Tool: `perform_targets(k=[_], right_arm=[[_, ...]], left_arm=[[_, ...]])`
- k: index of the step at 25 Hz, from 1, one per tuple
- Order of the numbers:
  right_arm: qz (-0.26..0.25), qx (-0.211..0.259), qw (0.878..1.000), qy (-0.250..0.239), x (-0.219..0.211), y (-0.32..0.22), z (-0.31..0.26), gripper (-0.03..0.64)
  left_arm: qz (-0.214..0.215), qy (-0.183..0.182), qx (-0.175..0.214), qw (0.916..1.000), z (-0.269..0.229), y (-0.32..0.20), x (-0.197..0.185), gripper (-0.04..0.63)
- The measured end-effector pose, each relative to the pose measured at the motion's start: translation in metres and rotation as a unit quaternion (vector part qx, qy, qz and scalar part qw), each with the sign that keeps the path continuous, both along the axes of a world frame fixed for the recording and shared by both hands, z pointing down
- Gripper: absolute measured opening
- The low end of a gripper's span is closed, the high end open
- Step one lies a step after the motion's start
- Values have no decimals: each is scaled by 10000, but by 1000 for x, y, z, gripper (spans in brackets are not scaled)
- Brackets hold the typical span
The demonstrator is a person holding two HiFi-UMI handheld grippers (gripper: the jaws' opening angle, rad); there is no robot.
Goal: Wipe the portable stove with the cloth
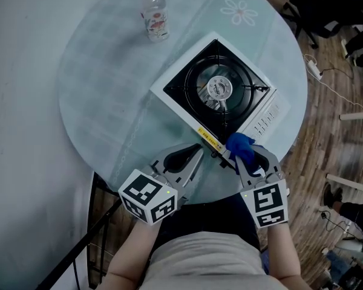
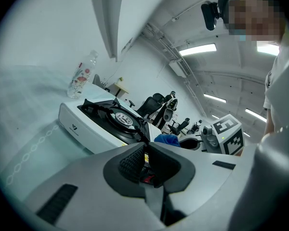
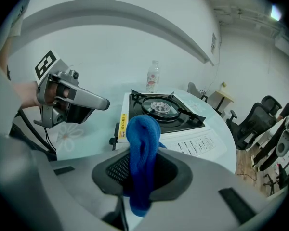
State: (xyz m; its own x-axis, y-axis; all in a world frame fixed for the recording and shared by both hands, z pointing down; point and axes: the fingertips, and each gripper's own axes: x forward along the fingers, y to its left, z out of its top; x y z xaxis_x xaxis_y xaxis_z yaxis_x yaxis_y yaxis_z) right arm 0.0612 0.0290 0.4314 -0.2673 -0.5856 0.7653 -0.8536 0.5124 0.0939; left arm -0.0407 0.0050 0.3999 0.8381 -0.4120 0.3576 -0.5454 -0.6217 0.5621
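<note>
The stove (image 1: 221,89) sits in the middle of the round table (image 1: 97,107), turned so that one corner points toward the person. Its long axis goes from the burner, on the far-left part, to the white panel with the printed lines, on the near-right part. The long side with the yellow sticker faces near-left.

The blue cloth (image 1: 241,145) is at the near corner of the stove, just by the panel end. The right gripper (image 1: 249,162) holds it: in the right gripper view the cloth stands up between the two dark pads, which are pressed on it, and its folded top rises above them toward the stove. I cannot tell if the cloth already touches the stove edge.

The left gripper (image 1: 190,159) is just beside the sticker side of the stove, near the same corner. Its jaws are brought together and carry nothing; in the left gripper view only a thin slit shows between the pads.

A plastic bottle (image 1: 154,14) stands beyond the far-left end of the stove, well apart from both grippers.

In my judgement the wiping has not really begun. From the right gripper the stove lies straight ahead and a little to the left, so this gripper is the nearer one and would push the cloth forward along the long axis, from the panel toward the burner. The stove may slide on the smooth table, and the left gripper is placed well to steady it.
</note>
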Motion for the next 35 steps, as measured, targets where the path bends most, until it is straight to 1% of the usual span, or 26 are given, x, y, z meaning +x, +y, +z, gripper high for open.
perform_targets(k=[3, 7, 12, 15, 18, 21, 30, 35], right_arm=[[-59, 35, 10000, -19, -3, 4, -1, 94], [-304, 94, 9995, 48, -12, 12, -3, 94], [-584, 11, 9983, 18, -32, 19, -2, 94], [-753, -63, 9971, -84, -47, 17, -2, 94], [-876, -50, 9961, -48, -59, 12, 0, 94], [-893, -46, 9960, -26, -64, 6, 0, 95], [-720, 85, 9973, 140, -77, -11, 1, 95], [-703, 13, 9975, 6, -89, -19, -1, 95]], left_arm=[[6, 6, 1, 10000, 0, 2, -1, 38], [-24, 4, 20, 10000, -1, 2, -5, 38], [-193, 1, 2, 9998, 0, 0, -15, 38], [-259, -2, 4, 9997, -1, -2, -19, 38], [-317, -14, -35, 9995, 1, -3, -22, 38], [-340, -33, -61, 9994, 3, -4, -24, 38], [-478, -102, -94, 9988, 7, -13, -32, 38], [-598, -69, -122, 9981, 8, -19, -35, 38]])
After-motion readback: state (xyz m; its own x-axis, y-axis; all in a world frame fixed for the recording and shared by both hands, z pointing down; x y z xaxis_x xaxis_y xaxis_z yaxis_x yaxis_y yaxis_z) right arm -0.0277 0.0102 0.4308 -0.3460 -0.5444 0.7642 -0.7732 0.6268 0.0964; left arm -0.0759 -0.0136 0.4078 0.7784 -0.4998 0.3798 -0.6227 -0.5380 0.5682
